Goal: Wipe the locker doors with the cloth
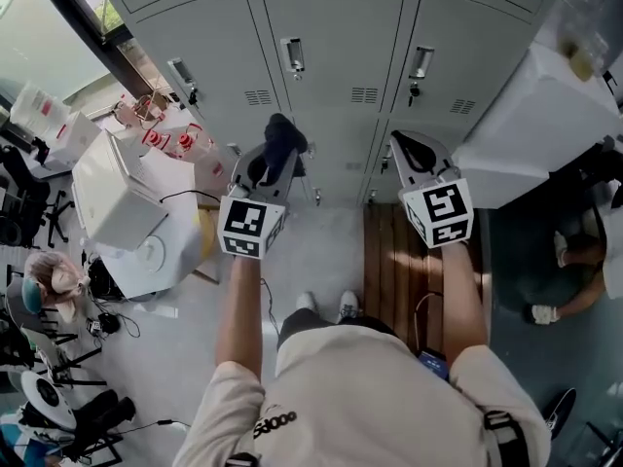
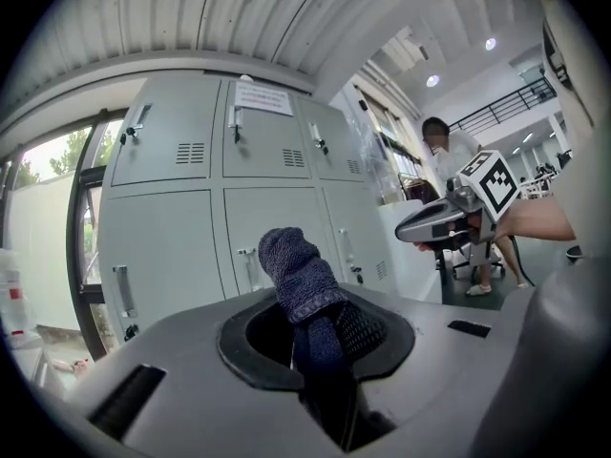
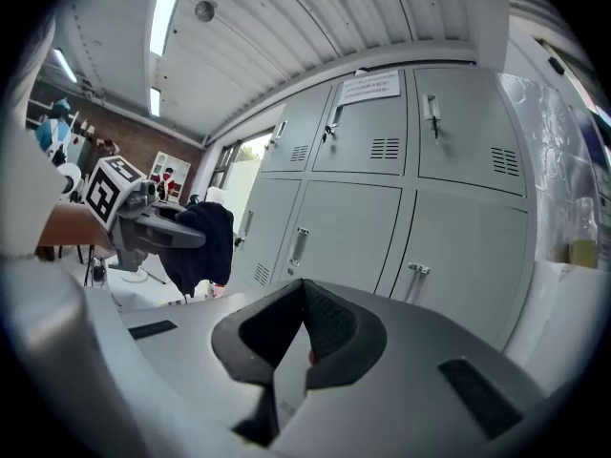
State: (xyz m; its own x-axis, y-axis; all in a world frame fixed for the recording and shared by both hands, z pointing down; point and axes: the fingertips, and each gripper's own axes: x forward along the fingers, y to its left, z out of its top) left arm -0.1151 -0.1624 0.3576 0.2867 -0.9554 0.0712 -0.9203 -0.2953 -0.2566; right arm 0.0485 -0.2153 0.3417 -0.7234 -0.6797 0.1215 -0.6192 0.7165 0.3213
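A person stands facing grey locker doors (image 1: 331, 37), the left gripper (image 1: 277, 152) held clear of them with its fingers (image 2: 355, 329) clamped on a bunched dark blue cloth (image 1: 285, 132), the right gripper (image 1: 409, 149) alongside, its fingers (image 3: 329, 324) closed on nothing.

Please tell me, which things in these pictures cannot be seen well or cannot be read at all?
- Paper notice on an upper locker door: the print is too small to read in both gripper views.
- Cloth: its lower part is hidden between the jaws of the left gripper in the left gripper view.
- Lockers: the upper doors are cut off by the top edge of the head view.
- Dirt on the doors: too fine to make out in any view.
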